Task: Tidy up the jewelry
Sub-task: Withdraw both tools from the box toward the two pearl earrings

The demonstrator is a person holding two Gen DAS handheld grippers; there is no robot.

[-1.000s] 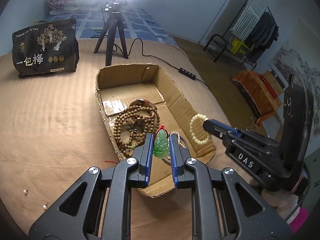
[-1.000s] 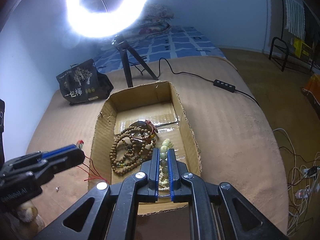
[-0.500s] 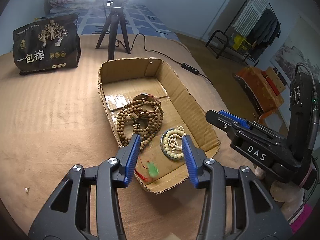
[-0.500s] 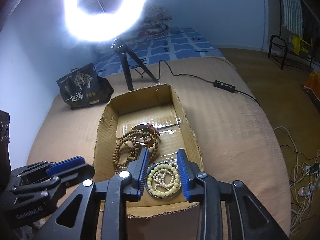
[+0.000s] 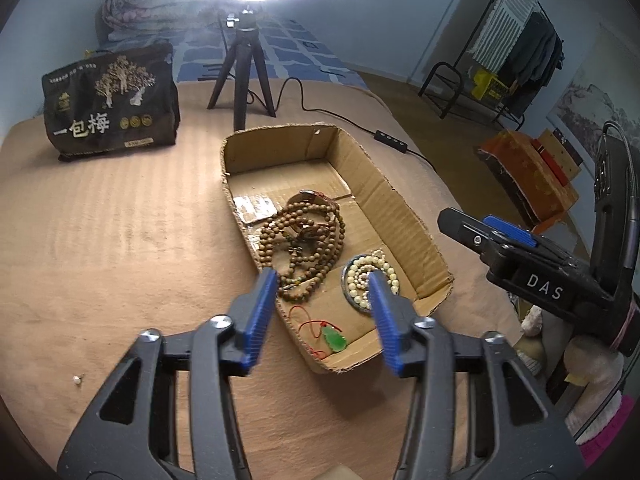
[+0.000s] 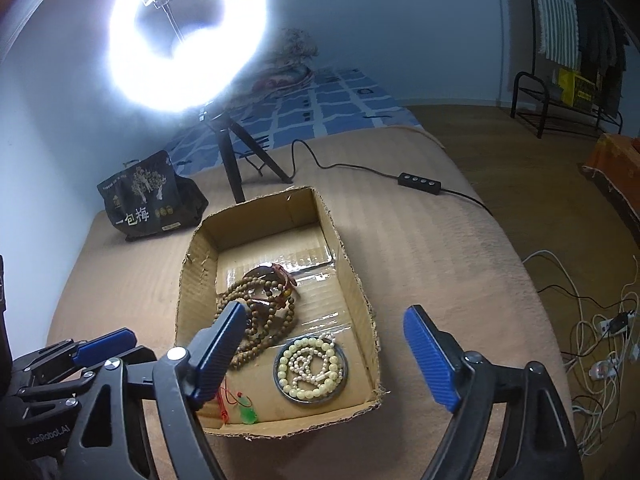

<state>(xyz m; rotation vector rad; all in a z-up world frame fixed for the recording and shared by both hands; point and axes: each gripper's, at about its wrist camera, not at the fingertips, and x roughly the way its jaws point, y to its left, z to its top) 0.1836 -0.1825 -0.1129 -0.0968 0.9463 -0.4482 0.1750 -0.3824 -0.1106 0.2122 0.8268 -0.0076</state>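
Observation:
A shallow cardboard box (image 5: 400, 200) (image 6: 352, 272) lies on the tan bed. In it are a heap of brown wooden beads (image 5: 304, 240) (image 6: 260, 312), a coil of pale beads on a dark round disc (image 5: 366, 280) (image 6: 312, 368), and a green jade pendant on red cord (image 5: 334, 338) (image 6: 248, 414) near the front wall. My left gripper (image 5: 322, 308) hovers above the front of the box, jaws opening, nothing between them. My right gripper (image 6: 324, 352) hangs over the pale beads, jaws opening wide and empty.
A black printed bag (image 5: 112, 104) stands at the back left. A ring light on a black tripod (image 5: 242, 64) stands behind the box, its cable and switch (image 6: 420, 180) trailing right. A small pale bead (image 5: 77, 379) lies on the blanket at left. Cables lie on the floor (image 6: 600, 320).
Both grippers opened. The left one let the green pendant drop into the box front; the right one released the pale beads, which now lie coiled on the disc.

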